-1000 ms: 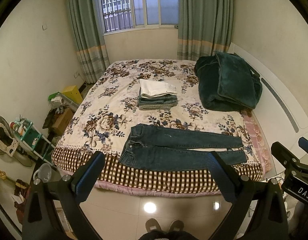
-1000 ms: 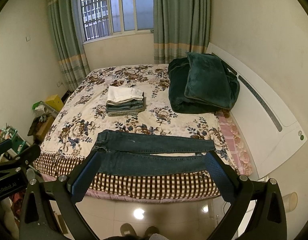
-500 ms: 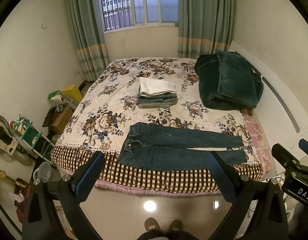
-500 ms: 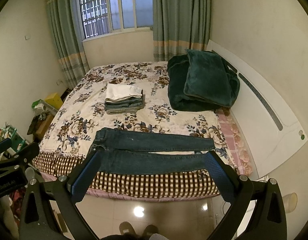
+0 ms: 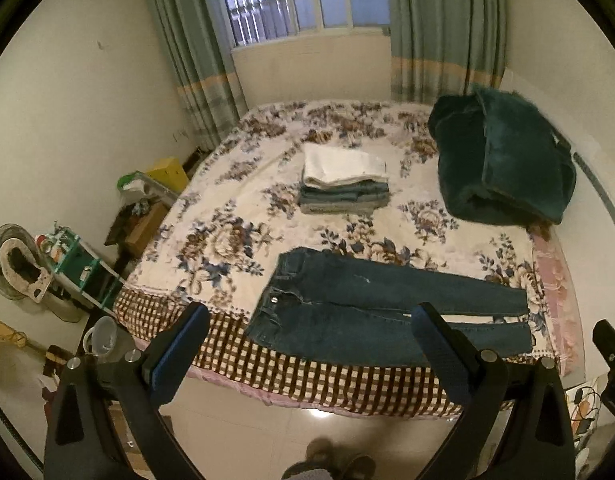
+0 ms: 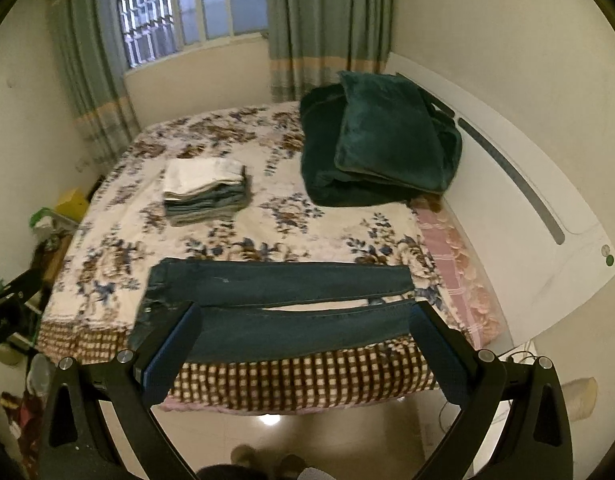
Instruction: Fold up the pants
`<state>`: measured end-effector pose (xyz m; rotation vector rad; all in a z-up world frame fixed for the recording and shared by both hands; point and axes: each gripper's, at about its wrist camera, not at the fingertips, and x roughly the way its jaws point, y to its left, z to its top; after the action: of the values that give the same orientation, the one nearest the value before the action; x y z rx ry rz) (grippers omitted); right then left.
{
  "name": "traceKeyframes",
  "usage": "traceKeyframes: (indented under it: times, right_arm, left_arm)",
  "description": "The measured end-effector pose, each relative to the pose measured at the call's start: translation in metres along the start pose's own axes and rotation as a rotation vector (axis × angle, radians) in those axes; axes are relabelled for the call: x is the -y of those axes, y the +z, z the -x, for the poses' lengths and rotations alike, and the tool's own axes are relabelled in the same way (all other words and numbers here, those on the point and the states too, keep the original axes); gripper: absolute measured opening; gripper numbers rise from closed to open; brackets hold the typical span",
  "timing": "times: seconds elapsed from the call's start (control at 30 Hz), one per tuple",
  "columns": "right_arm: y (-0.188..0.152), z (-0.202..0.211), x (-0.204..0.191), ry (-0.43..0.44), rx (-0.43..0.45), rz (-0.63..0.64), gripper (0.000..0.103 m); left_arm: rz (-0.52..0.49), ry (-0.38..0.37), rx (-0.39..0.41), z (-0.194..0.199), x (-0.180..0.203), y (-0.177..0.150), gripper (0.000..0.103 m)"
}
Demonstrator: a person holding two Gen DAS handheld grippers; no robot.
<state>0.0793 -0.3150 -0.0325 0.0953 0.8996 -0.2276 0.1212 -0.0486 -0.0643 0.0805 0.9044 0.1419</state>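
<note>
Dark blue jeans [image 5: 363,304] [image 6: 279,304] lie flat along the near edge of the floral bed [image 5: 235,216] [image 6: 119,236], waist to the left, both legs stretched to the right. My left gripper [image 5: 309,322] hangs open in the air short of the bed, its blue pads framing the jeans from a distance. My right gripper [image 6: 307,318] is open too, held above the floor in front of the bed edge, nothing between its fingers. Neither gripper touches the jeans.
A stack of folded clothes [image 5: 343,182] [image 6: 205,192] with a white piece on top sits mid-bed. A dark green blanket [image 5: 503,160] [image 6: 379,144] is heaped by the white headboard [image 6: 519,216]. A green shelf [image 5: 79,264], boxes and clutter stand left of the bed. Feet show on the tiled floor.
Both grippers have moved closer to the bed and swung a little; the jeans look larger and the views are blurred by the motion. The jeans themselves lie unchanged.
</note>
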Motion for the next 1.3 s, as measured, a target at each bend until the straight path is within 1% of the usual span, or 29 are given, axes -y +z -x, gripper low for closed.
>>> traceKeyframes:
  times: [0.13,0.2,0.27,0.33,0.43,0.47,0.5,0.53,0.6,0.63,0.7,0.73,0.77,0.8,0.83,0.87,0.9,0.97,1.07,1.13,1.2,1.3]
  right_arm:
    - [0.026,-0.064,0.008,-0.050,-0.036,-0.035,0.103]
    - [0.040,-0.106,0.015,-0.065,-0.071,-0.070,0.103]
    - [0.055,-0.153,0.025,-0.072,-0.119,-0.127,0.103]
    - [0.068,-0.209,0.035,-0.080,-0.170,-0.198,0.103]
    - [0.080,-0.291,0.046,-0.118,-0.249,-0.295,0.103]
    - [0.081,-0.317,0.050,-0.122,-0.276,-0.332,0.103]
    - [0.083,-0.346,0.054,-0.135,-0.307,-0.370,0.103]
    - [0.084,-0.378,0.059,-0.146,-0.338,-0.403,0.103]
    - [0.083,-0.436,0.066,-0.168,-0.389,-0.455,0.103]
    - [0.079,-0.470,0.070,-0.185,-0.426,-0.484,0.103]
    - [0.071,-0.525,0.078,-0.202,-0.480,-0.538,0.103]
    - [0.067,-0.544,0.081,-0.208,-0.494,-0.556,0.103]
    - [0.060,-0.572,0.085,-0.225,-0.523,-0.577,0.103]
    - [0.054,-0.594,0.089,-0.230,-0.543,-0.596,0.103]
    - [0.048,-0.619,0.092,-0.235,-0.562,-0.609,0.103]
    - [0.041,-0.644,0.094,-0.247,-0.587,-0.609,0.103]
    - [0.035,-0.662,0.096,-0.255,-0.609,-0.604,0.103]
    - [0.020,-0.697,0.099,-0.271,-0.652,-0.602,0.103]
    - [0.005,-0.739,0.110,-0.303,-0.685,-0.630,0.103]
    - [-0.004,-0.752,0.123,-0.310,-0.696,-0.674,0.103]
    - [-0.012,-0.763,0.133,-0.305,-0.707,-0.735,0.103]
    - [-0.020,-0.783,0.147,-0.308,-0.714,-0.818,0.103]
  left_arm:
    - [-0.011,0.022,-0.052,-0.053,0.022,0.020,0.103]
    - [-0.013,0.026,-0.094,-0.090,0.030,0.035,0.103]
    - [-0.012,0.035,-0.151,-0.138,0.038,0.050,0.103]
    - [-0.003,0.034,-0.202,-0.175,0.042,0.059,0.103]
    - [0.038,0.041,-0.317,-0.257,0.044,0.071,0.103]
    - [0.064,0.043,-0.371,-0.296,0.044,0.075,0.103]
    - [0.079,0.052,-0.403,-0.317,0.043,0.077,0.103]
    - [0.104,0.060,-0.446,-0.349,0.042,0.078,0.103]
    - [0.148,0.074,-0.521,-0.403,0.041,0.075,0.103]
    - [0.171,0.075,-0.555,-0.426,0.040,0.074,0.103]
    - [0.226,0.082,-0.634,-0.478,0.040,0.068,0.103]
    - [0.252,0.084,-0.666,-0.506,0.040,0.066,0.103]
    - [0.283,0.089,-0.705,-0.537,0.040,0.061,0.103]
    - [0.302,0.091,-0.731,-0.555,0.040,0.059,0.103]
    - [0.320,0.103,-0.764,-0.583,0.041,0.055,0.103]
    - [0.329,0.106,-0.785,-0.598,0.043,0.053,0.103]
    - [0.339,0.117,-0.811,-0.621,0.045,0.049,0.103]
    - [0.352,0.157,-0.852,-0.663,0.049,0.041,0.103]
    - [0.357,0.208,-0.909,-0.702,0.050,0.027,0.103]
    - [0.375,0.231,-0.948,-0.717,0.050,0.018,0.103]
    - [0.393,0.234,-0.957,-0.719,0.050,0.015,0.103]
    - [0.396,0.231,-0.934,-0.706,0.052,0.019,0.103]
